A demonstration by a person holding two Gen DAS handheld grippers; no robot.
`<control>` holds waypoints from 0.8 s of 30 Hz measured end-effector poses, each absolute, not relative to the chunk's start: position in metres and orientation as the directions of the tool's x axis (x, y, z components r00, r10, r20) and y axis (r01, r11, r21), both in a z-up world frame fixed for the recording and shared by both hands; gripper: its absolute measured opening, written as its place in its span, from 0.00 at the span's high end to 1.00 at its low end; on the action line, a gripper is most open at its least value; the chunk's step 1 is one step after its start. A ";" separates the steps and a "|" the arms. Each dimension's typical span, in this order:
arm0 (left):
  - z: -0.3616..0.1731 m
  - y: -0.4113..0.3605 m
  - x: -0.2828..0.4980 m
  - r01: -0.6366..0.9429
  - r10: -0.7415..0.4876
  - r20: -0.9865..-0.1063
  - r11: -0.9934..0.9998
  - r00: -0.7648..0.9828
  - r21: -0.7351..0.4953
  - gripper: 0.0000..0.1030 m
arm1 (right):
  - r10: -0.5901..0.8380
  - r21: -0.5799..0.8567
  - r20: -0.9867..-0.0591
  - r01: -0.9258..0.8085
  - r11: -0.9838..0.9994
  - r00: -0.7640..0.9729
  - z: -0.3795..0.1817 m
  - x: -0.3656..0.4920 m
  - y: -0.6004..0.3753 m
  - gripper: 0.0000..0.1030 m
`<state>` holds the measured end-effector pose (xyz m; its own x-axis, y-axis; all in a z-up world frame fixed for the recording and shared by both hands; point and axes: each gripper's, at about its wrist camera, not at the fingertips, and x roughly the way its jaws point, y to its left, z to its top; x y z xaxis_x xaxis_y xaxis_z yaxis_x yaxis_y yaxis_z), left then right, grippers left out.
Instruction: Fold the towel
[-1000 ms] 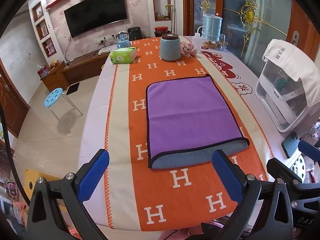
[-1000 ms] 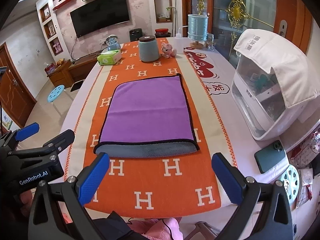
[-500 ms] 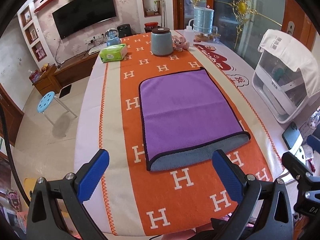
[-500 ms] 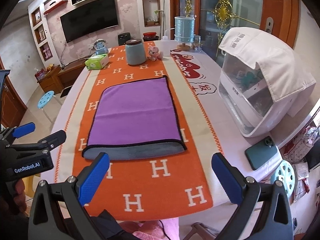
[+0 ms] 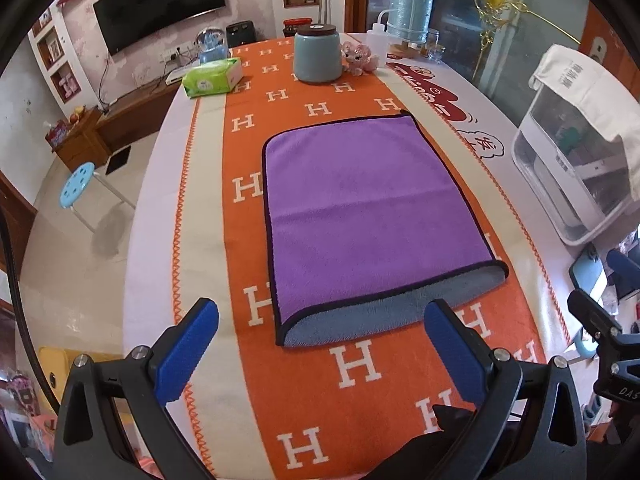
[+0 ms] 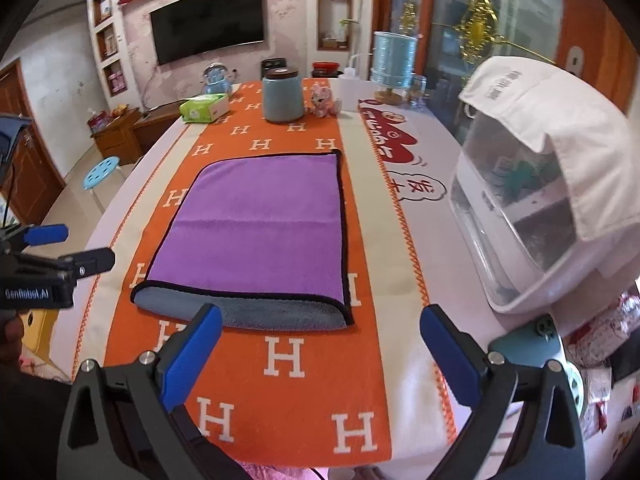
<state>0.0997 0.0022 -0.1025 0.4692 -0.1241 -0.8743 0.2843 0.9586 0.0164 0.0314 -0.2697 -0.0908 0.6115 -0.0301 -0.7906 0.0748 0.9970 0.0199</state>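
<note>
A purple towel (image 5: 368, 208) with a black hem lies flat on the orange H-patterned table runner (image 5: 360, 368), folded over once, its grey underside showing along the near fold. It also shows in the right wrist view (image 6: 260, 232). My left gripper (image 5: 320, 344) is open and empty, held above the table's near edge, short of the towel. My right gripper (image 6: 320, 344) is open and empty too, near the towel's front right. The left gripper's body shows at the left of the right wrist view (image 6: 48, 276).
At the table's far end stand a teal jar (image 5: 318, 56), a green tissue pack (image 5: 212, 78) and a pink plush toy (image 5: 360, 58). A white appliance (image 6: 532, 216) under a cloth sits at the right, with a phone (image 5: 586, 274) near it. A blue stool (image 5: 78, 190) stands left.
Both grippers have dropped lower and come closer to the towel's near fold, which now looks larger in both views. Both stay open; the towel has not moved.
</note>
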 end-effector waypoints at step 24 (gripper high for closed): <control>-0.203 0.012 0.135 0.408 -0.146 -0.887 0.912 0.438 0.052 0.01 | 0.154 0.036 -0.837 -0.228 0.973 0.526 -0.185 0.075 -0.286 0.27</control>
<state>0.1351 0.0119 -0.2028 0.4380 -0.1458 -0.8870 0.4078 0.9116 0.0515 0.0750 -0.2859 -0.1850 0.5258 0.1539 -0.8366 -0.2282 0.9730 0.0356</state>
